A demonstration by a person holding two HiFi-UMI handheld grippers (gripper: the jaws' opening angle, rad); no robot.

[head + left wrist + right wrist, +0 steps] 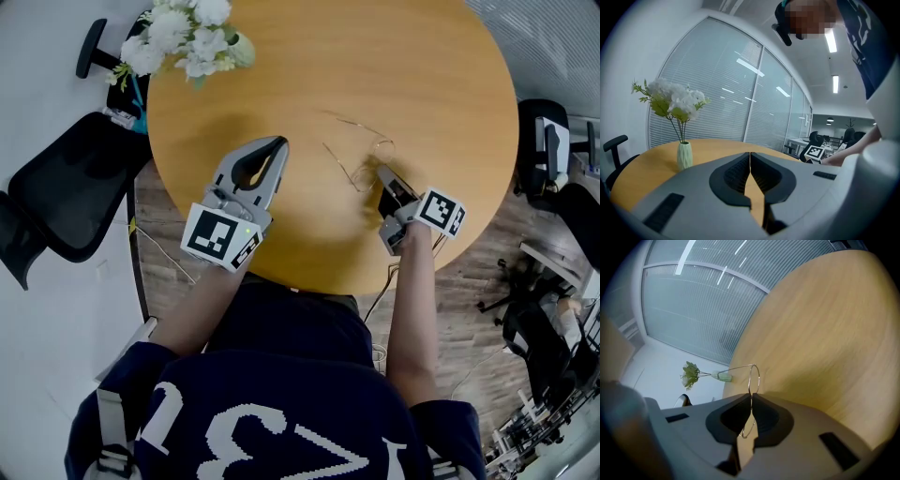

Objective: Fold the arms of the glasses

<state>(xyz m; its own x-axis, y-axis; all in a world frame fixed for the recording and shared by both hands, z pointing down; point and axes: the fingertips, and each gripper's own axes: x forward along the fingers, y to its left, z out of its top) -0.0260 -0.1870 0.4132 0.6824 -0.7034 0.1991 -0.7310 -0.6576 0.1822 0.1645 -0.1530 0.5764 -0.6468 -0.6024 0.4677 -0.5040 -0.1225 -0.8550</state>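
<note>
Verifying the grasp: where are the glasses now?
Head view: the glasses are right of centre on the round table, wire frame pinched in the right gripper; the shut left gripper is apart, to their left.

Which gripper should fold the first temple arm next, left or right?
Left, likely. The right gripper is shut on the rim of the glasses, steadying them. The left gripper is shut, empty, and sits beside the open arms.

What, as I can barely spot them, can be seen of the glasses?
The glasses are thin silvery wire with round rims; the lenses look clear. Both arms stand unfolded, stretching away from the rims. The right gripper is shut on one rim, holding it upright over the wooden table; whether they touch the table I cannot tell.
</note>
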